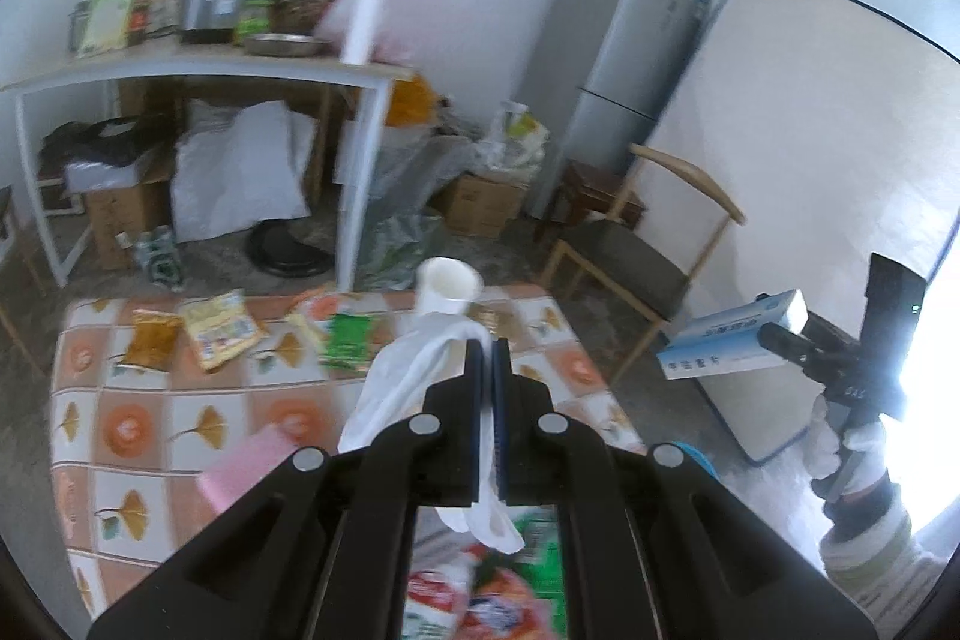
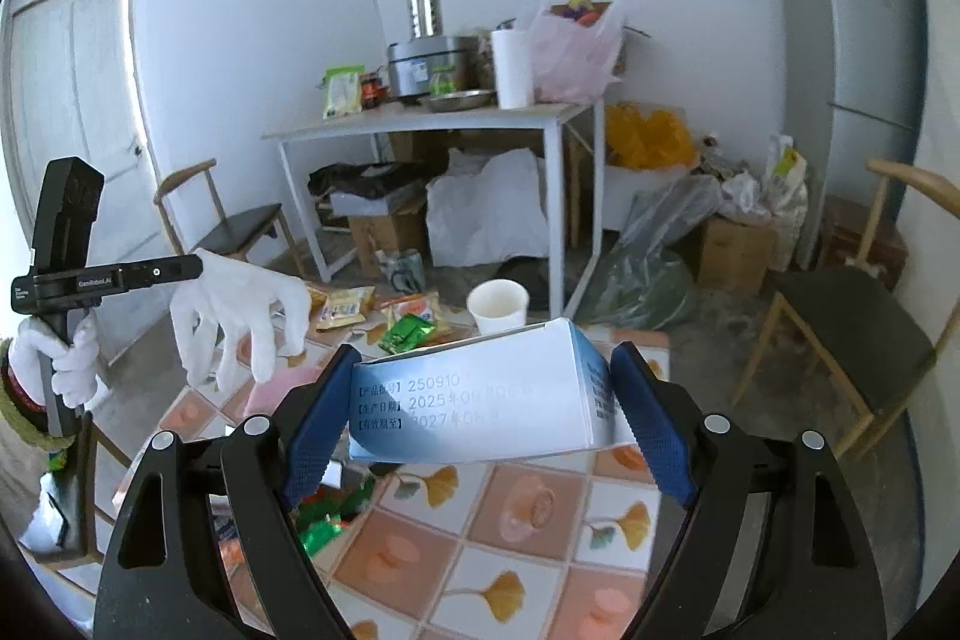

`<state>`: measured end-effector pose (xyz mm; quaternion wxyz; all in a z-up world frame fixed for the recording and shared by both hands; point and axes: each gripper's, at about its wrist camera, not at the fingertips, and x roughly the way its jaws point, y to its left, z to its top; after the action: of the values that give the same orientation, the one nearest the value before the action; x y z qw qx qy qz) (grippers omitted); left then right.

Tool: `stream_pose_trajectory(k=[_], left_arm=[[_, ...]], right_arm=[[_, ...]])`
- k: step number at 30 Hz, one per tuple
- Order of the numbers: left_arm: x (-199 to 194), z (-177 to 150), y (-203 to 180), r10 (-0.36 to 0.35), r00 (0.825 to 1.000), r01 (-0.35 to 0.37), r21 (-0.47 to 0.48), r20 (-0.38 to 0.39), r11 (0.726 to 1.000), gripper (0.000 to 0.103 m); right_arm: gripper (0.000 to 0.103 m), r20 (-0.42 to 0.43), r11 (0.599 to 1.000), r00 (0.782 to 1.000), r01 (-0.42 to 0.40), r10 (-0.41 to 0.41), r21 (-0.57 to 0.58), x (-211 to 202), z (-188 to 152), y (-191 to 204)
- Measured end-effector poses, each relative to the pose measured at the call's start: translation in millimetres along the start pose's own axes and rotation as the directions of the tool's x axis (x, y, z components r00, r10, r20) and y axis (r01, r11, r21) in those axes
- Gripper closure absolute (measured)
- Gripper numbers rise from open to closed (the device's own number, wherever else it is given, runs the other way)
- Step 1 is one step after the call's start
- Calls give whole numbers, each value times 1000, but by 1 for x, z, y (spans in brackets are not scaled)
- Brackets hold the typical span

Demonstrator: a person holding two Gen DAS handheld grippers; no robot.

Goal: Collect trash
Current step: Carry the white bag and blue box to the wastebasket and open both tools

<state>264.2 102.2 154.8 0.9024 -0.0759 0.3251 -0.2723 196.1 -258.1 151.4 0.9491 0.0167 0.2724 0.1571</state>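
Pinching a limp white glove (image 1: 414,370), my left claw (image 1: 487,349) is pressed tight on the cloth, which droops to its left above the tiled tabletop (image 2: 522,568). My right claw (image 2: 480,400) is spread wide yet clamped across a white-and-blue carton (image 2: 474,403), its long axis running left to right between the blue pads. Both pieces hang above the table's near edge. Left behind at the far side are a paper cup (image 2: 498,307) and snack wrappers (image 1: 219,328); I cannot see a bin.

White glove (image 2: 237,325) is soft matt cloth. Box (image 2: 480,394) is smooth cardboard, cup (image 2: 498,305) matt paper. Fridge (image 1: 618,58) looks brushed metal.
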Motion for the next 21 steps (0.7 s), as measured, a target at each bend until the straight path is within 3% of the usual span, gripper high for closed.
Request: stream_pose_trajectory(k=[5,8,11,16,19,20,21], left_arm=[[29,1,-63,-109,992,111,39,-61,993,100],[61,-4,-107,-187,975,194,53,-119,980,100],[100,-12,-154,-260,946,275,57,-192,960,100],[175,-41,-244,-375,864,409,32,-337,912,100],[214,-60,-290,-397,831,444,33,-390,896,100],[235,-71,-311,-418,801,464,4,-428,886,100],[246,-79,-323,-427,785,473,-9,-449,881,100]], right_arm=[[24,-13,996,998,57,-56,73,-32,-24,-35],[24,-26,986,994,106,-104,126,-51,-41,-61],[24,-37,969,987,159,-155,188,-73,-61,-90],[24,-71,914,969,248,-238,321,-105,-103,-140],[24,-102,859,956,292,-275,421,-120,-135,-175],[23,-115,835,952,304,-284,459,-124,-148,-188],[23,-129,811,949,313,-288,494,-126,-161,-200]])
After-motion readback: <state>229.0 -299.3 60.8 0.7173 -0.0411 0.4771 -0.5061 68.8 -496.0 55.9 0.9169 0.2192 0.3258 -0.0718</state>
